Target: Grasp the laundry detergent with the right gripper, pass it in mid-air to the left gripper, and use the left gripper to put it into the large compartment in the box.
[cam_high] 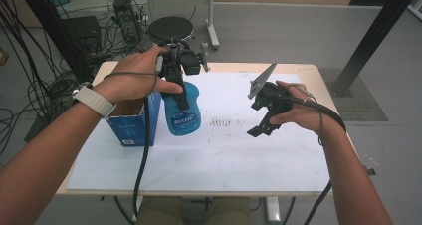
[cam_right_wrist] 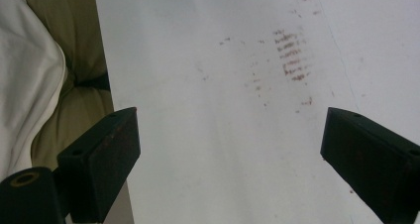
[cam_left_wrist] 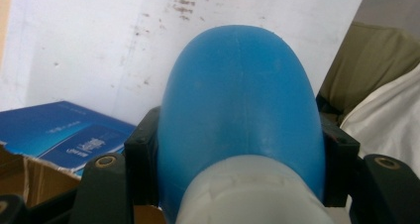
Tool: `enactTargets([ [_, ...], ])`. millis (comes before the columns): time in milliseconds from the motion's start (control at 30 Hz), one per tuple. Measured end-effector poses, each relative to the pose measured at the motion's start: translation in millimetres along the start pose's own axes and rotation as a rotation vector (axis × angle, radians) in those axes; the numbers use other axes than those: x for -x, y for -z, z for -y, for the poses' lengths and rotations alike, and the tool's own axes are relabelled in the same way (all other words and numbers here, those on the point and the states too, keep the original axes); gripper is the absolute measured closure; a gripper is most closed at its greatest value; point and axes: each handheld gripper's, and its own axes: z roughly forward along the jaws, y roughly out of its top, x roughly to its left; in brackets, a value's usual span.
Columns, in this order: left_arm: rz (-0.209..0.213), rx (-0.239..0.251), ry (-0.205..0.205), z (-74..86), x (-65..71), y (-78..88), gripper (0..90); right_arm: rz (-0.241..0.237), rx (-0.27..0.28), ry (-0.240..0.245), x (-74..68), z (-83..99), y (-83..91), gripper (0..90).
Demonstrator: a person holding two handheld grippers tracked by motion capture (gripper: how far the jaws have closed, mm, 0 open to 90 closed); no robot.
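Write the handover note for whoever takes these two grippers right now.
Left gripper: shut on the blue bottle, jaws clamped on either side of its body just below the white cap.
Right gripper: open, nothing between its jaws, above the white mat to the right of the bottle.
Bottle: upright at the mat's left side, right beside the open blue box. Whether it rests on the mat or is slightly lifted cannot be told.
Done: bottle gripped.
Left: probably moving the bottle, perhaps to or from the box. Keep the left grip firm; the right is free to help.
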Motion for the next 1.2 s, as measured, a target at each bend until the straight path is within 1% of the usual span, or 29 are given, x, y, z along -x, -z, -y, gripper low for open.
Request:
enactTargets([
  [167,-0.012,-0.003,0.063,-1.9,-2.6,5.0,37.0,0.013,-0.051,0.0,1.1,5.8,3.0,9.1],
  [200,-0.014,-0.012,0.066,-2.8,-3.0,6.2,37.0,0.017,-0.064,0.0,1.5,7.2,3.4,9.4],
  [233,-0.017,-0.012,0.08,-3.0,-2.6,6.8,37.0,0.02,-0.076,-0.001,1.7,8.4,3.6,9.4],
  [267,-0.02,-0.016,0.082,-3.7,-3.3,8.2,37.0,0.019,-0.082,0.0,2.2,10.1,3.7,9.4],
  [300,-0.02,-0.014,0.102,-3.7,-2.6,8.7,37.0,0.02,-0.085,-0.001,2.6,11.8,3.8,9.4],
  [333,-0.02,-0.016,0.109,-4.4,-3.7,10.5,37.0,0.02,-0.088,-0.002,2.8,13.2,4.0,9.5],
  [367,-0.021,-0.013,0.125,-4.4,-4.2,11.2,37.0,0.02,-0.092,-0.004,2.9,15.5,4.1,9.8],
  [433,-0.027,-0.021,0.138,-5.0,-4.4,13.0,37.0,0.021,-0.105,-0.006,4.0,18.9,4.5,10.1],
  [467,-0.031,-0.024,0.158,-5.3,-4.4,14.7,37.1,0.023,-0.11,-0.01,4.3,20.2,4.7,10.1],
  [500,-0.034,-0.027,0.169,-5.4,-4.4,15.7,37.1,0.027,-0.117,-0.012,5.1,22.6,5.2,10.1],
  [533,-0.037,-0.026,0.191,-5.4,-4.6,17.7,37.1,0.026,-0.119,-0.016,5.2,23.8,5.6,10.1],
  [633,-0.043,-0.029,0.237,-5.8,-5.8,22.3,37.1,0.031,-0.128,-0.012,6.3,28.5,6.8,10.3],
  [700,-0.048,-0.034,0.278,-6.0,-7.1,25.0,37.1,0.03,-0.132,-0.011,6.9,31.0,6.7,10.3],
  [733,-0.051,-0.035,0.291,-6.0,-7.4,26.2,37.1,0.03,-0.134,-0.011,7.2,32.2,6.6,10.3],
  [800,-0.059,-0.038,0.337,-6.2,-9.4,30.2,37.1,0.028,-0.136,-0.013,8.0,34.4,6.0,10.3],
  [900,-0.067,-0.04,0.382,-5.5,-12.4,35.3,37.1,0.026,-0.137,-0.017,8.9,37.0,6.1,10.4],
  [967,-0.076,-0.038,0.419,-3.8,-14.9,39.8,37.1,0.028,-0.138,-0.013,9.4,38.3,6.6,10.8],
  [1000,-0.079,-0.034,0.431,-2.8,-16.1,41.6,37.1,0.031,-0.144,-0.012,9.7,39.0,7.0,11.0],
  [1067,-0.081,-0.022,0.476,0.1,-18.9,45.0,37.1,0.041,-0.157,-0.013,10.7,40.5,7.7,11.0],
  [1100,-0.084,-0.017,0.494,1.3,-20.1,46.4,37.1,0.041,-0.155,-0.022,11.0,41.7,8.1,11.0],
  [1200,-0.094,-0.015,0.537,5.3,-24.6,51.8,37.1,0.046,-0.157,-0.022,12.4,44.0,8.9,11.1],
])
